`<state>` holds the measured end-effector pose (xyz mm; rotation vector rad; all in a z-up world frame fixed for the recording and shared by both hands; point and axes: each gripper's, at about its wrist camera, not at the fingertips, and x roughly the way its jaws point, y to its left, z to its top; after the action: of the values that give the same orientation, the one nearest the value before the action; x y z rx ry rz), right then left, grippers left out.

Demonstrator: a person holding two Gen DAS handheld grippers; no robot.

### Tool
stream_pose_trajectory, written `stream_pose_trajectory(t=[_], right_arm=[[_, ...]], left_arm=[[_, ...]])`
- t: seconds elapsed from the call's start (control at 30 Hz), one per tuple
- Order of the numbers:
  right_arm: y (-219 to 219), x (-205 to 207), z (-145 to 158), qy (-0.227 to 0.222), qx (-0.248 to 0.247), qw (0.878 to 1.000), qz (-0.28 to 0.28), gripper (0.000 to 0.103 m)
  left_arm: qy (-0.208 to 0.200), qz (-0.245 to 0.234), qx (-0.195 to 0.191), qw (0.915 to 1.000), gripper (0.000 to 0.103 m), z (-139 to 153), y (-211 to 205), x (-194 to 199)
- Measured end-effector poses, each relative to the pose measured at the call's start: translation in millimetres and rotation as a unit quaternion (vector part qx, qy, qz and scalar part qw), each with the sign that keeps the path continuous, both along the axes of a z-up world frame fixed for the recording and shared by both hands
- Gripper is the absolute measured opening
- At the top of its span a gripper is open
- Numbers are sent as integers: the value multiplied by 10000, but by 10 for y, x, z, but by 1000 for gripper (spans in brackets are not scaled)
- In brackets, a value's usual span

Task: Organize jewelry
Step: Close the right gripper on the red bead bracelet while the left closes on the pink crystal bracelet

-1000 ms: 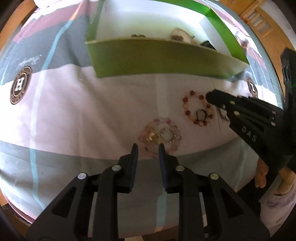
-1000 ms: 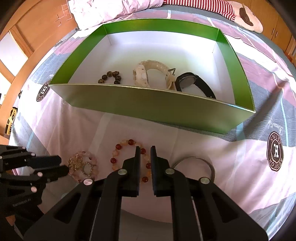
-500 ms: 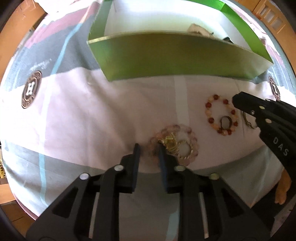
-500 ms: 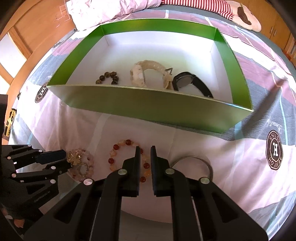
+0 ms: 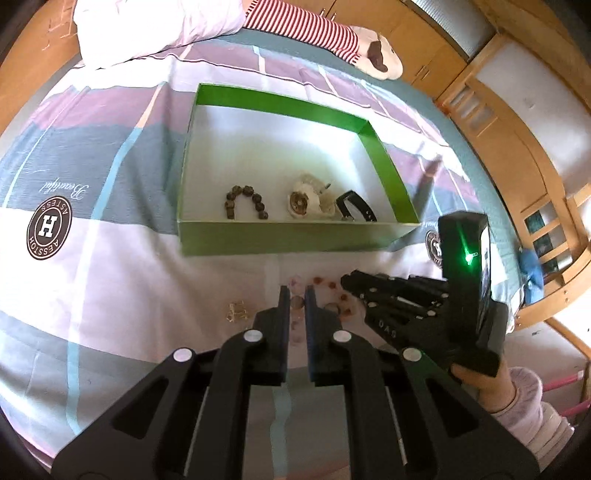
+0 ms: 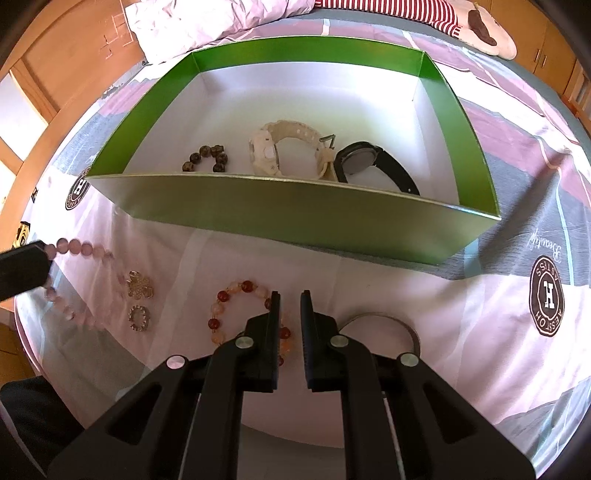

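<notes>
My left gripper (image 5: 294,291) is shut on a pink bead bracelet (image 6: 79,248) and holds it lifted above the bed; the bracelet hangs from its tip at the left edge of the right wrist view. A gold clover brooch (image 6: 139,285) and a small silver ring (image 6: 139,315) lie on the sheet where the bracelet was. My right gripper (image 6: 290,297) is slightly open and empty, over a red-and-orange bead bracelet (image 6: 236,306). A silver bangle (image 6: 384,321) lies to its right. The green box (image 6: 280,218) holds a dark bead bracelet (image 6: 210,158), a cream watch (image 6: 280,147) and a black watch (image 6: 369,162).
The bed sheet has round brown logos (image 5: 48,228). A crumpled white duvet (image 5: 162,26) and a striped plush (image 5: 314,26) lie beyond the box. A wooden bed frame (image 5: 517,155) runs along the right.
My left gripper has closed on the pink bracelet and lifted it well above the bed, leaving the brooch and ring on the sheet. My right gripper has barely moved.
</notes>
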<state>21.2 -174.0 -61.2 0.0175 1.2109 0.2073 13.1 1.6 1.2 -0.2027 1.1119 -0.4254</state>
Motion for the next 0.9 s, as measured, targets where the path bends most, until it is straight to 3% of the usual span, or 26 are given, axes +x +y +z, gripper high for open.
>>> stream_pose_trajectory(t=[0.2,0.33,0.47,0.6,0.9], right_arm=[[64,15,-67,41,-58,9999,131,10],[168,10,-121,65,-212,9992,330,10],[314,-38,-163,-70,-680,9956,635,11],[327,-67,-134,-103,-678,9954,666,8],[210,-140,320,-612,-326,9960,558,8]], left_arm=[[252,302,385,9985,8,-166,98,105],[161,185,356,9991,8,-149,43,83],[191,89,324,9993,8,-181,-24,92],[187,29,374,9991,8,-200,-100,107],[-71,76,585,9982,8,-152,-204,103]])
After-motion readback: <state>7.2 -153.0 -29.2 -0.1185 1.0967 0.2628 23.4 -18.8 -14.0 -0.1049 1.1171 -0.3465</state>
